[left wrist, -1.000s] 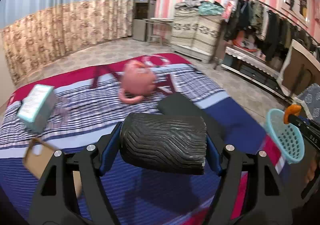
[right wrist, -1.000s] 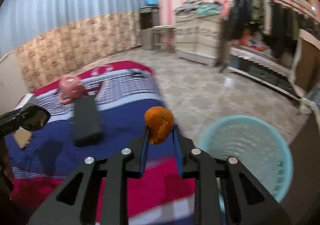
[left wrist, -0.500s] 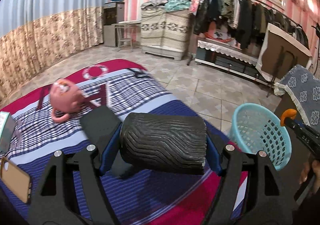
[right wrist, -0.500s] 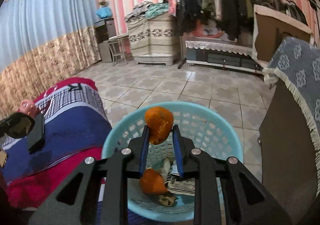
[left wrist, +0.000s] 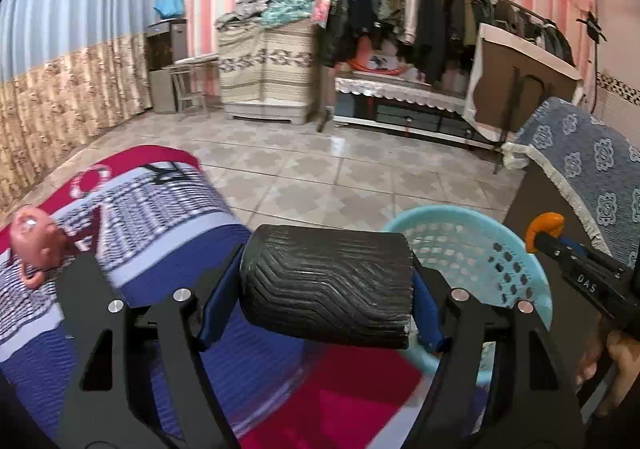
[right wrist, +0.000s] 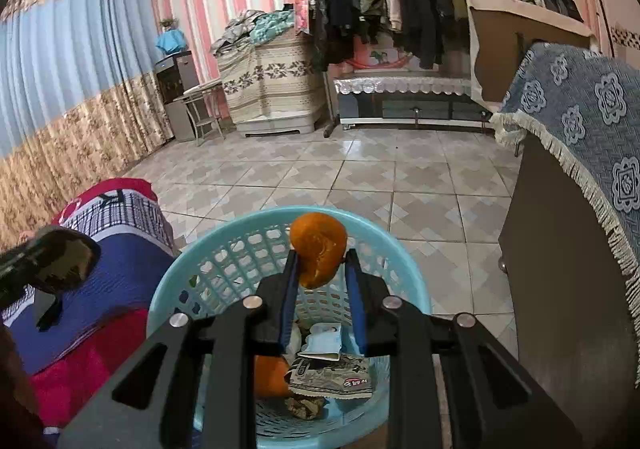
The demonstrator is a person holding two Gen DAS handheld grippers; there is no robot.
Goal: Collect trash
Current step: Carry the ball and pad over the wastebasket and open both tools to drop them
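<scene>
My left gripper (left wrist: 326, 285) is shut on a black ribbed roll (left wrist: 326, 283) held crosswise above the bed's edge, next to the light blue basket (left wrist: 516, 249). My right gripper (right wrist: 319, 269) is shut on an orange peel (right wrist: 318, 247) and holds it over the basket (right wrist: 192, 265). The basket holds another orange piece (right wrist: 270, 377), crumpled wrappers (right wrist: 336, 375) and other scraps. In the left wrist view the right gripper (left wrist: 540, 235) shows at the right with the peel (left wrist: 546, 223). The black roll (right wrist: 52, 261) also shows at the left of the right wrist view.
The bed with a striped red and blue blanket (left wrist: 168, 209) lies at the left, with a pink toy (left wrist: 34, 243) on it. A cabinet under a blue patterned cloth (right wrist: 580, 121) stands right of the basket. Tiled floor (right wrist: 360, 177), a clothes rack (right wrist: 420, 9) and covered furniture lie beyond.
Both grippers have swung right from the bed toward the basket. The right gripper with the peel has come closer over the basket; the left with the roll has reached its near rim.
</scene>
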